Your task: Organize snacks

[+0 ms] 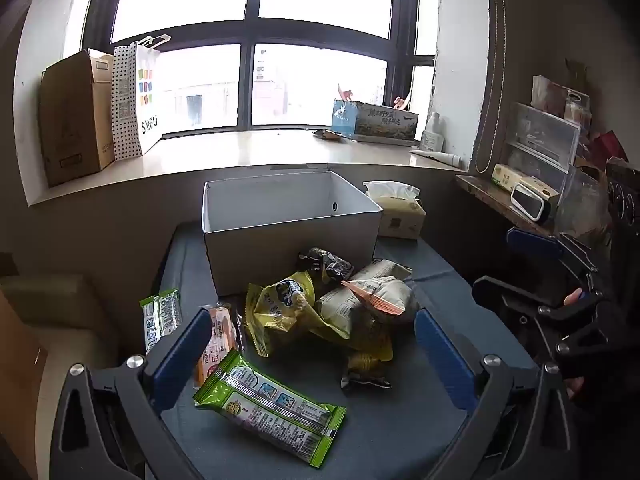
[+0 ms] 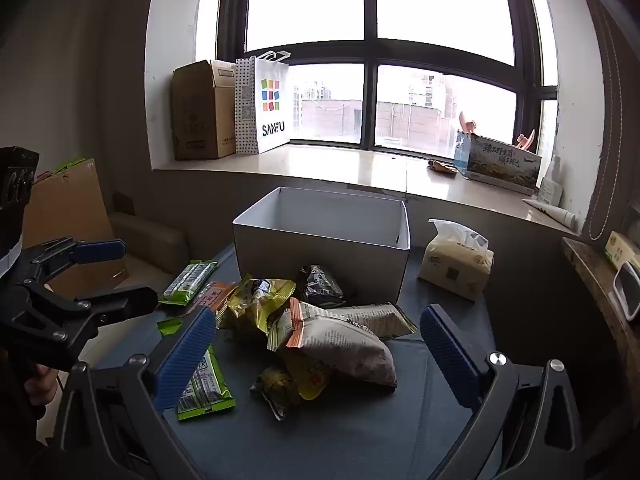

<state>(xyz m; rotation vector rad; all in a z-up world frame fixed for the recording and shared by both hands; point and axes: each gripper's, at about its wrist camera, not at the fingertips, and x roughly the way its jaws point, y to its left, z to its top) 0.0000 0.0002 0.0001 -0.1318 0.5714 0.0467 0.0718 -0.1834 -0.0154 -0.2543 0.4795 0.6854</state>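
Note:
A pile of snack packets lies on a blue-grey table (image 1: 380, 432) in front of an open white box (image 1: 288, 224) (image 2: 324, 244). A green bar packet (image 1: 272, 408) lies nearest my left gripper (image 1: 316, 344), which is open and empty above it. A yellow packet (image 1: 280, 308) (image 2: 256, 300), pale bags (image 1: 368, 300) (image 2: 340, 344), a dark packet (image 1: 326, 264) (image 2: 320, 286), an orange packet (image 1: 218, 340) and a second green bar (image 1: 160, 316) (image 2: 190, 278) lie around. My right gripper (image 2: 320, 340) is open and empty over the pile.
A tissue pack (image 1: 400, 212) (image 2: 456, 268) stands right of the box. The windowsill behind holds a cardboard box (image 1: 76, 120), a SANFU bag (image 1: 136, 100) and a printed carton (image 1: 374, 122). A cluttered shelf (image 1: 532, 176) is at the right. Each gripper shows in the other's view (image 1: 560, 280) (image 2: 80, 276).

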